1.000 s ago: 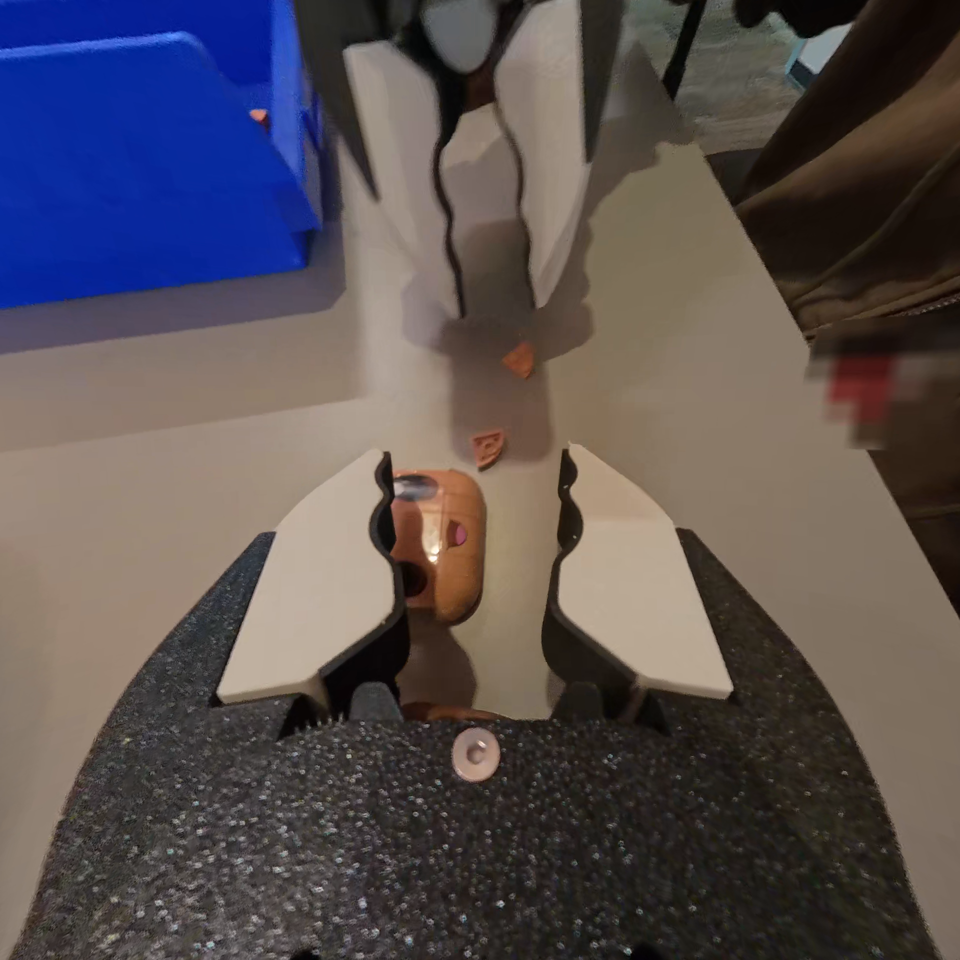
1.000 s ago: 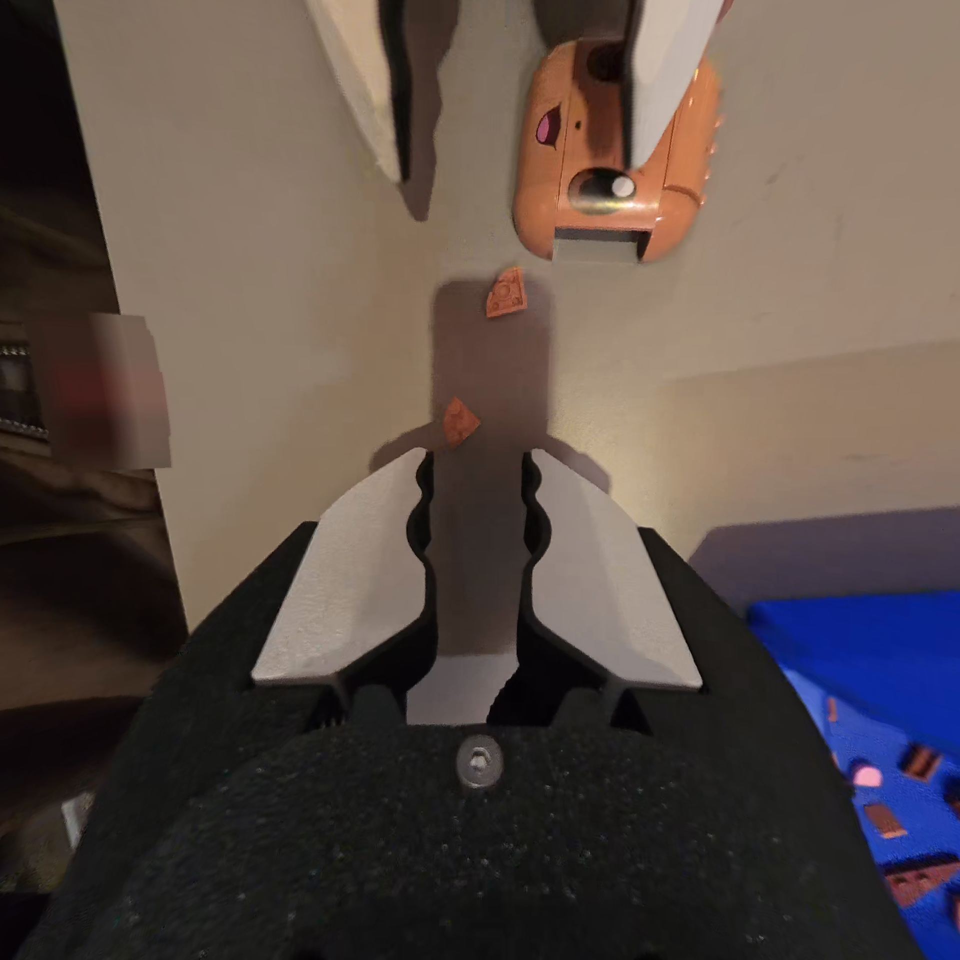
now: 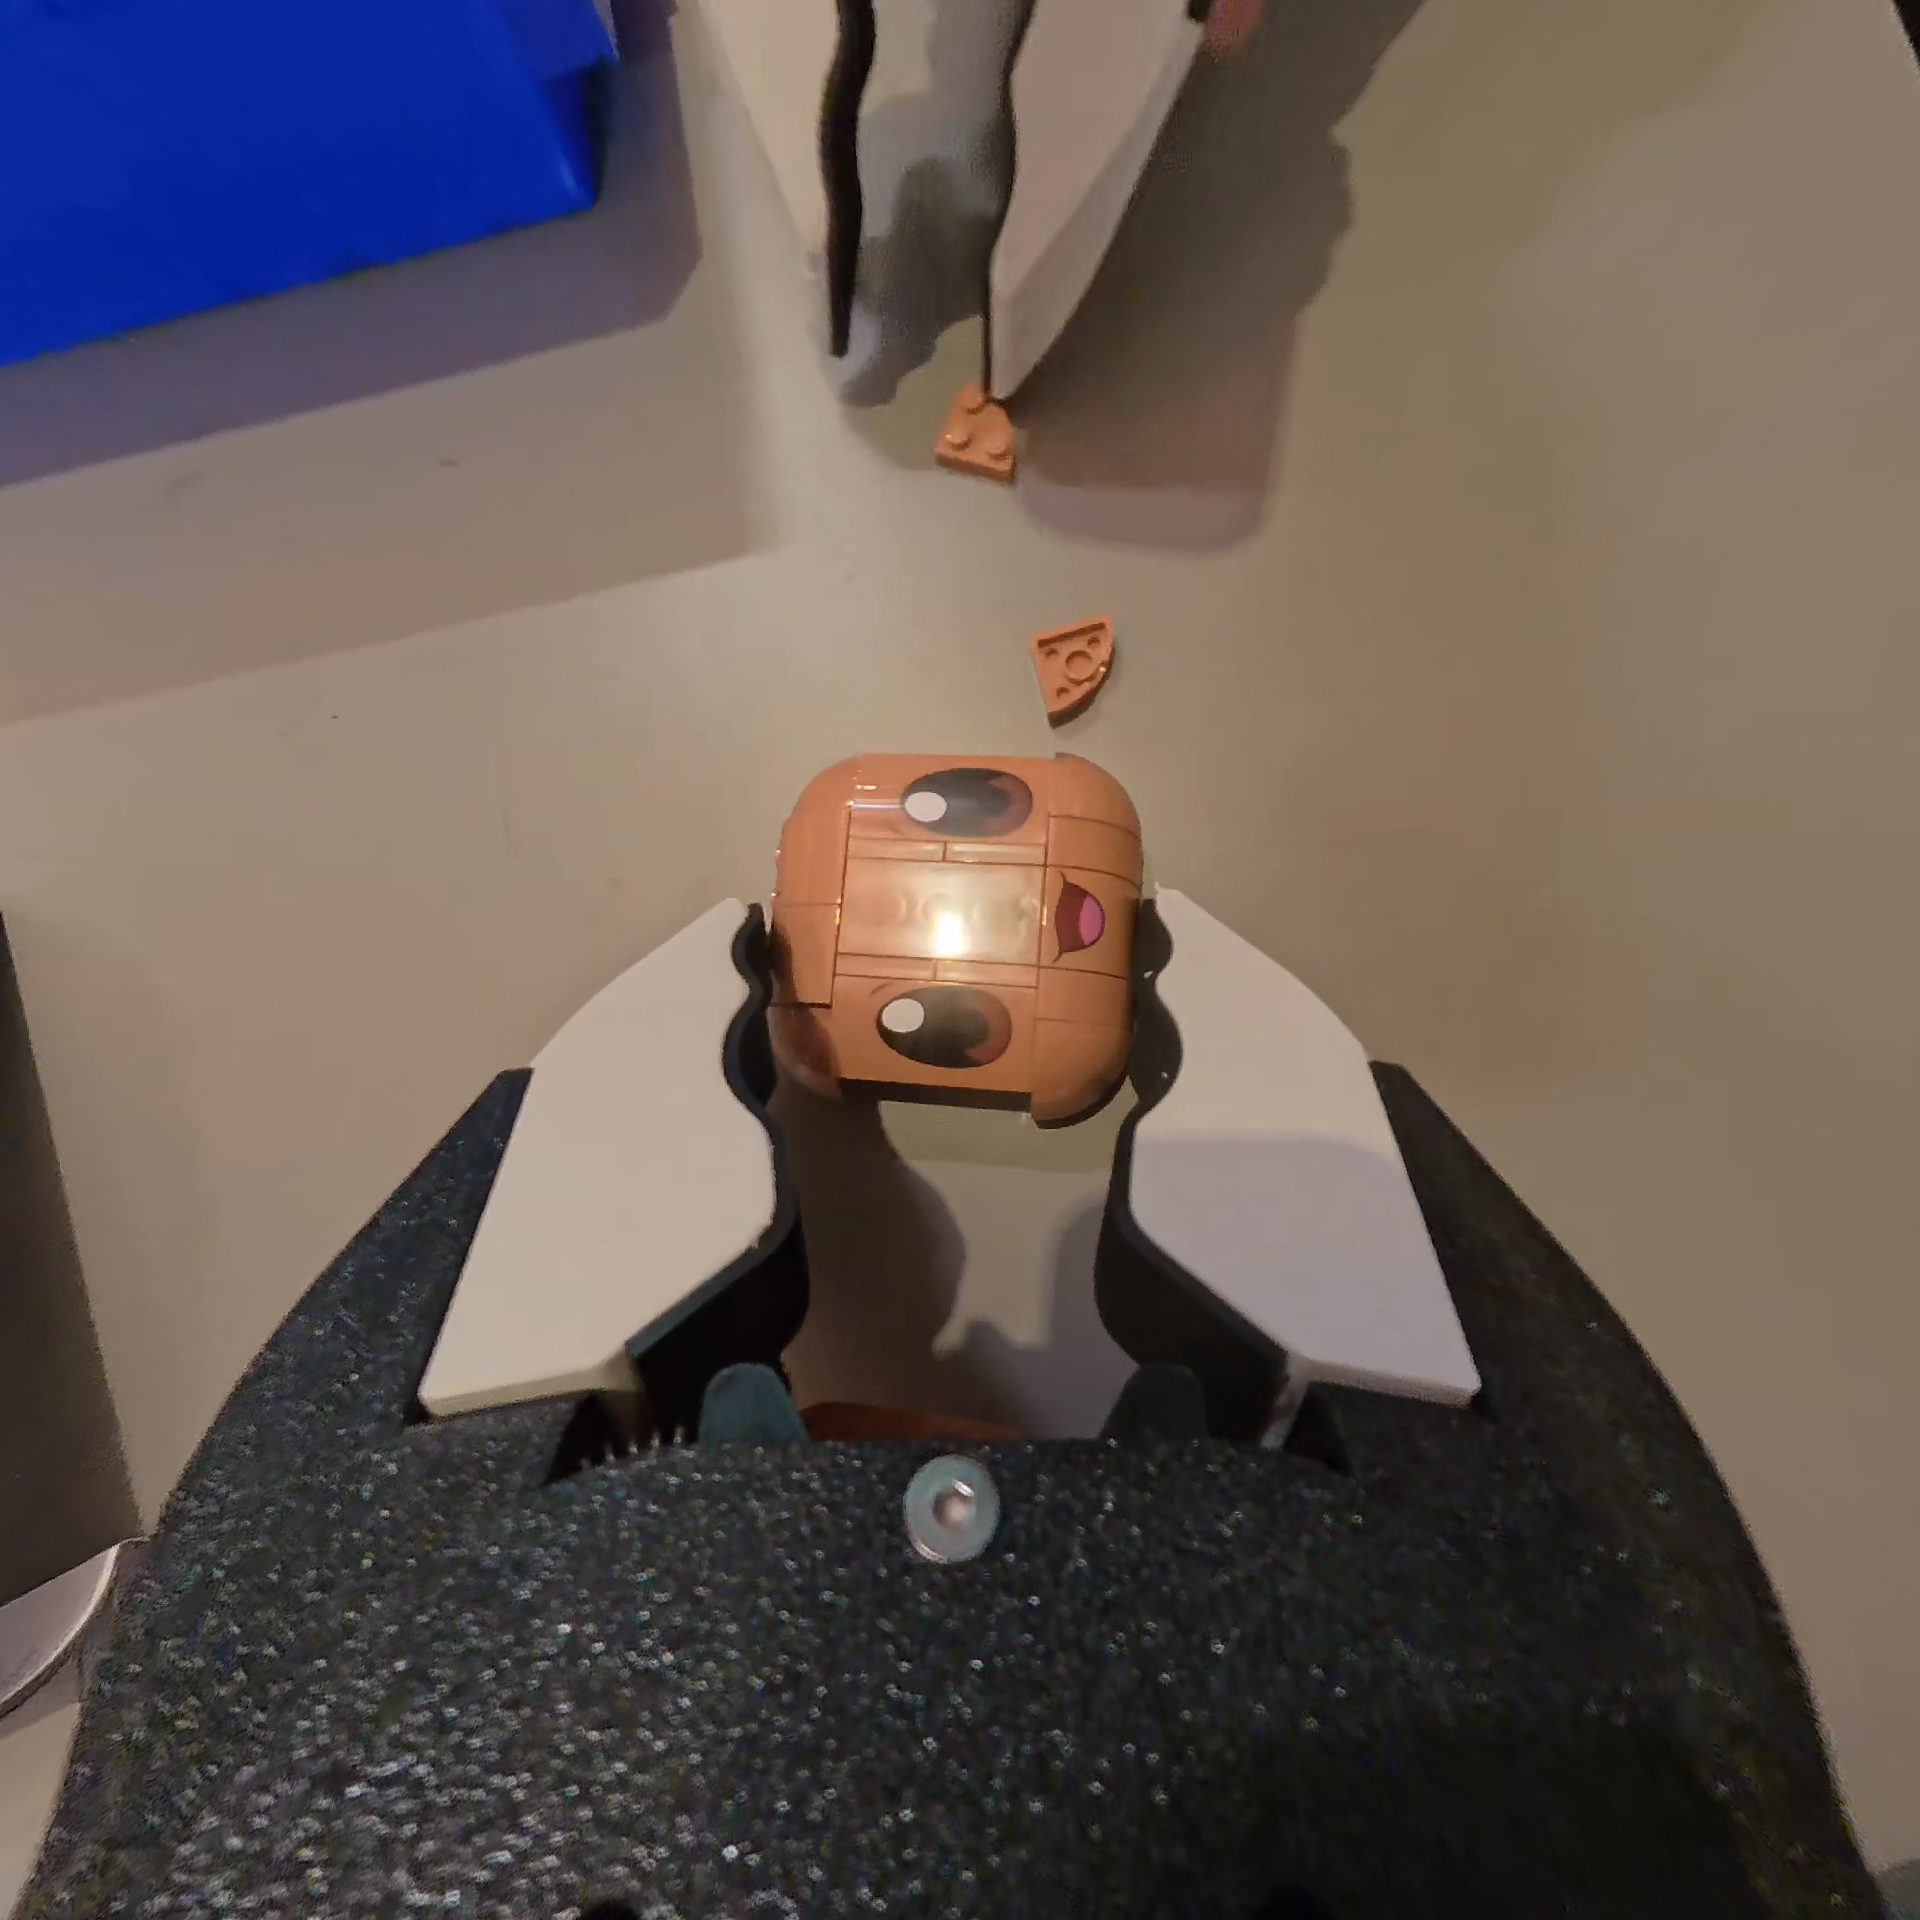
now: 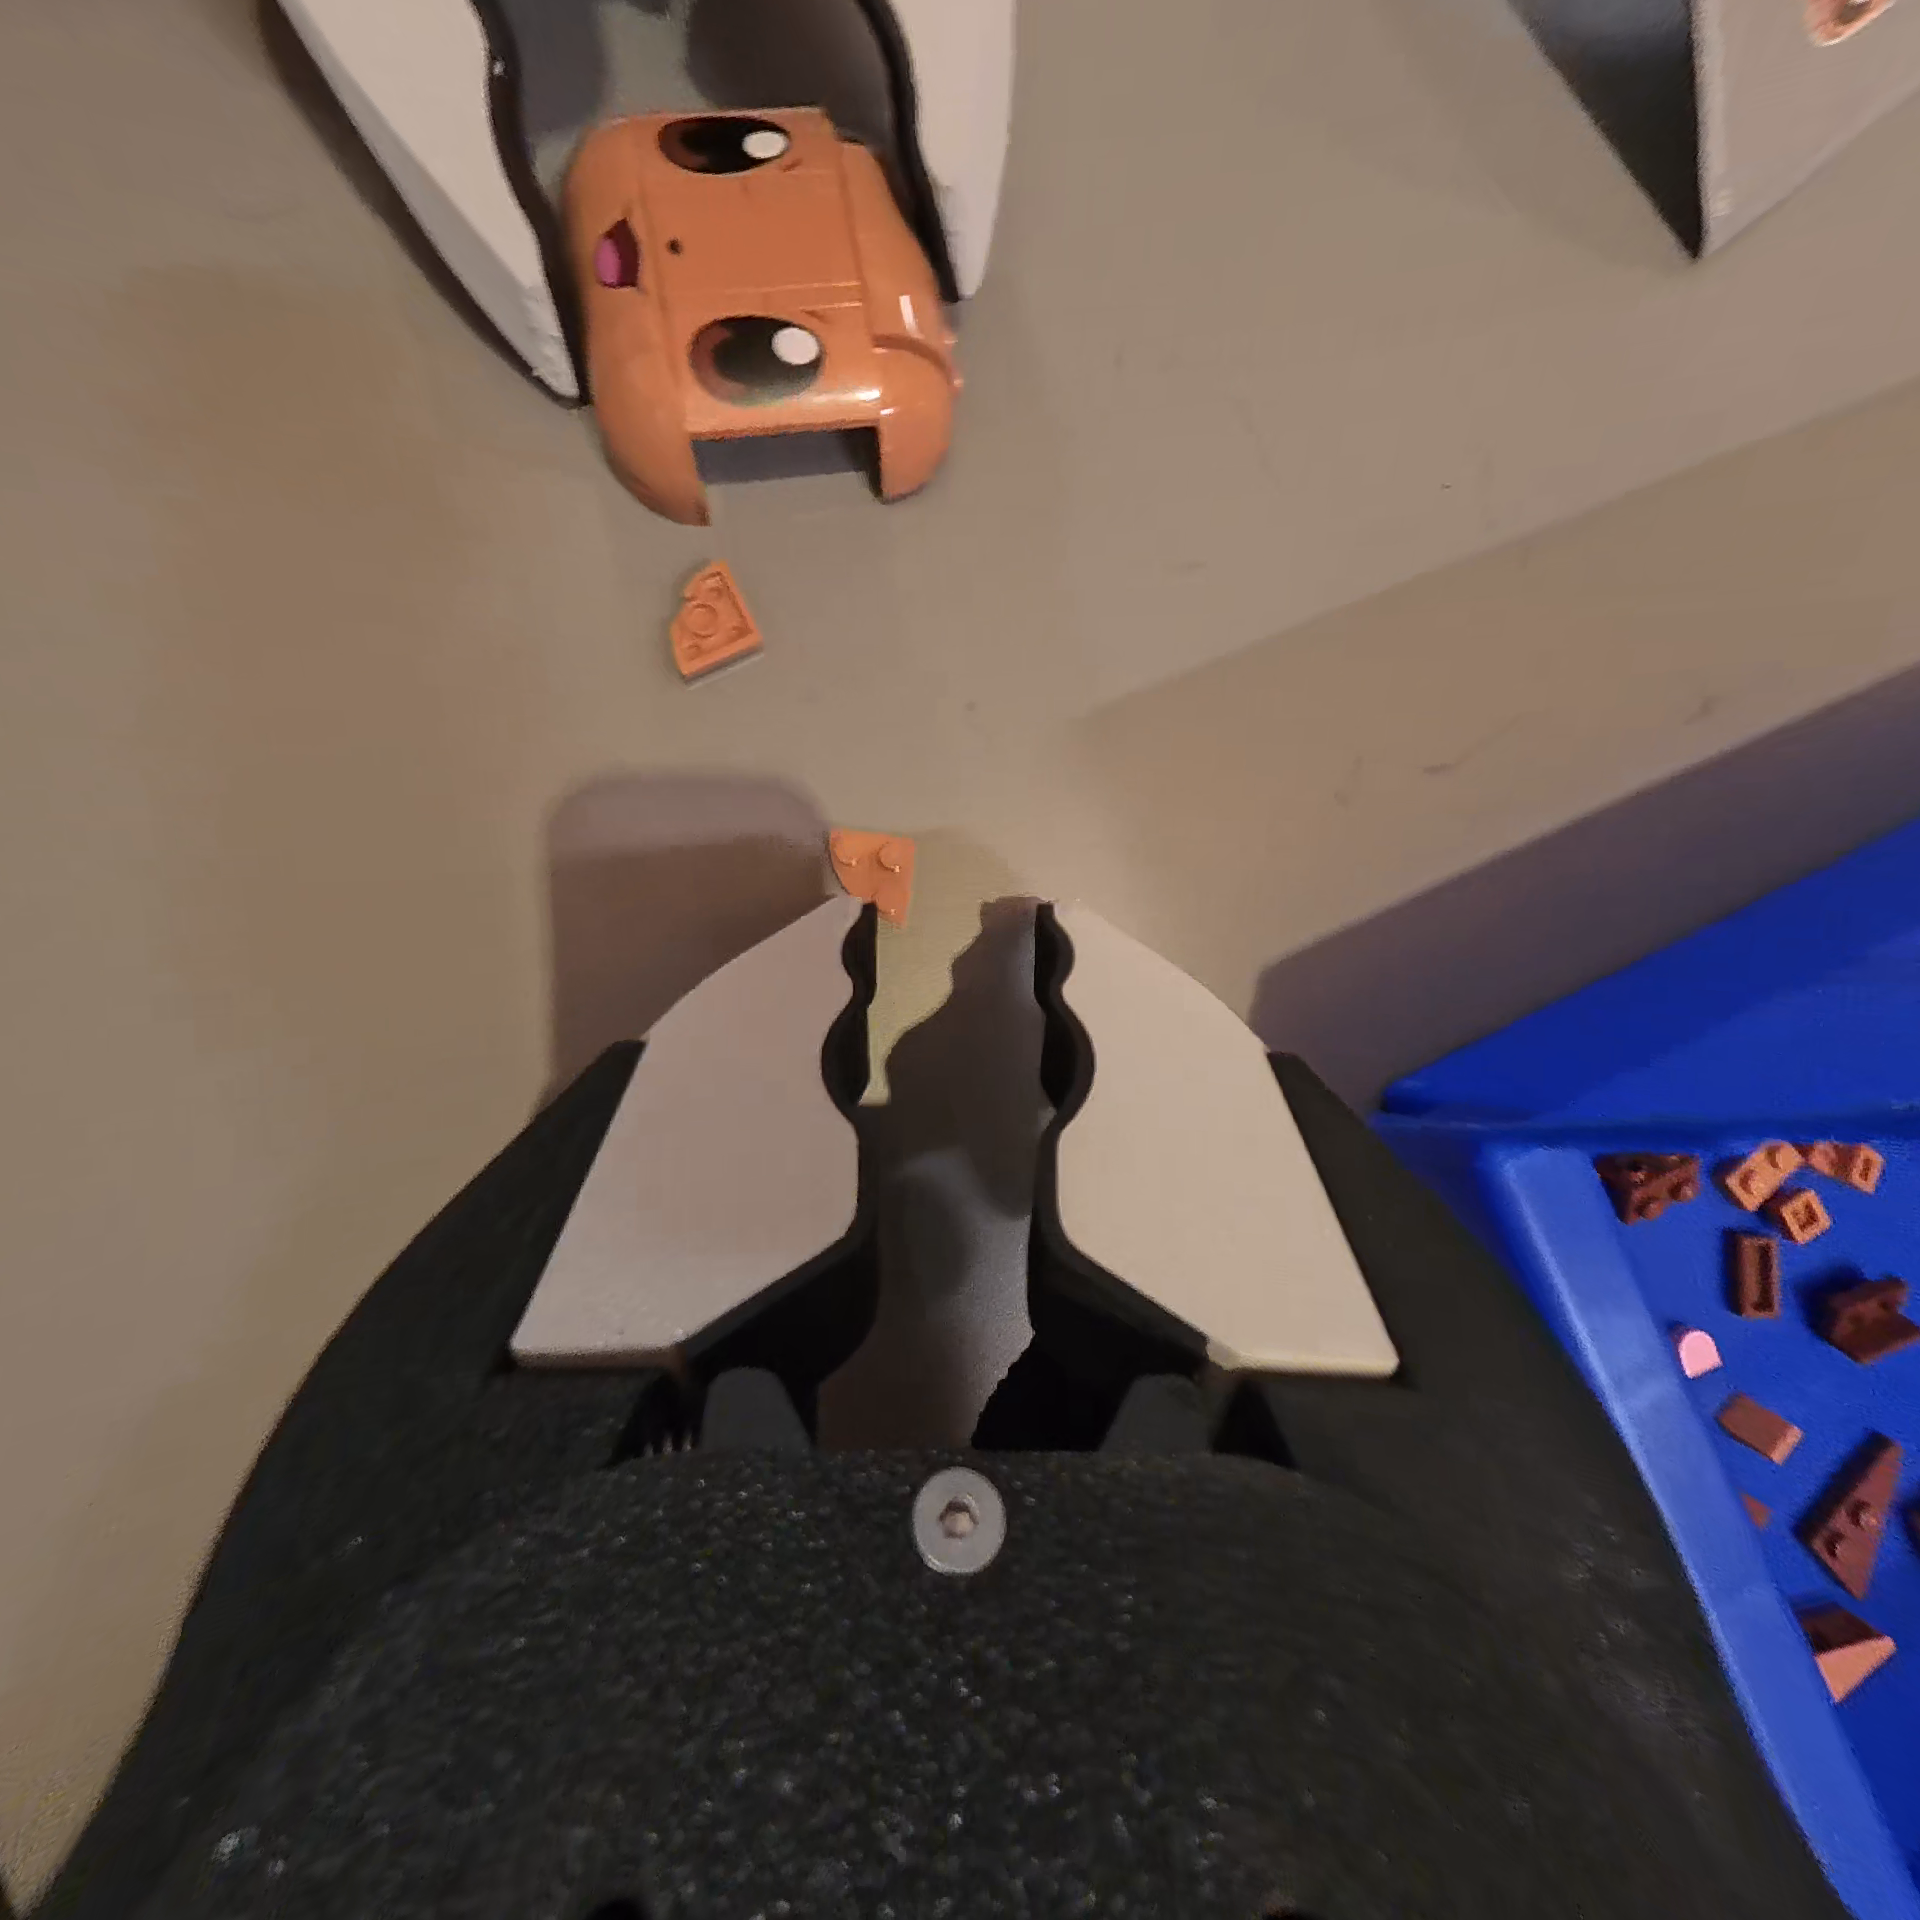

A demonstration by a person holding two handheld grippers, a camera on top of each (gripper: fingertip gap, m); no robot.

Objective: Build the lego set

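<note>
Since a second ago the left gripper [image 3: 951,951] has turned the head [image 3: 956,940] so its face now looks up at the camera, where before it showed side-on against one finger, and the right gripper [image 4: 951,914] has come down to the nearer wedge plate [image 4: 875,871]. The left jaws stand apart with the tan head between their tips; the left fingertip [image 3: 753,971] looks to touch its side, but whether the far one presses it too I cannot tell. The head's two dark eyes and pink mouth face upward, and its open notch points toward the right gripper. The right jaws stand apart with nothing between them, their tips just at the stud-up wedge plate, which lies at the left fingertip [image 4: 847,920]; contact is unclear. A second wedge plate [image 3: 1073,665] lies underside-up on the table [image 3: 1558,675] between the head and the first plate, apart from both. Off to the side sits a blue bin [image 4: 1662,1299] holding loose brown, tan and pink bricks [image 4: 1860,1320].
</note>
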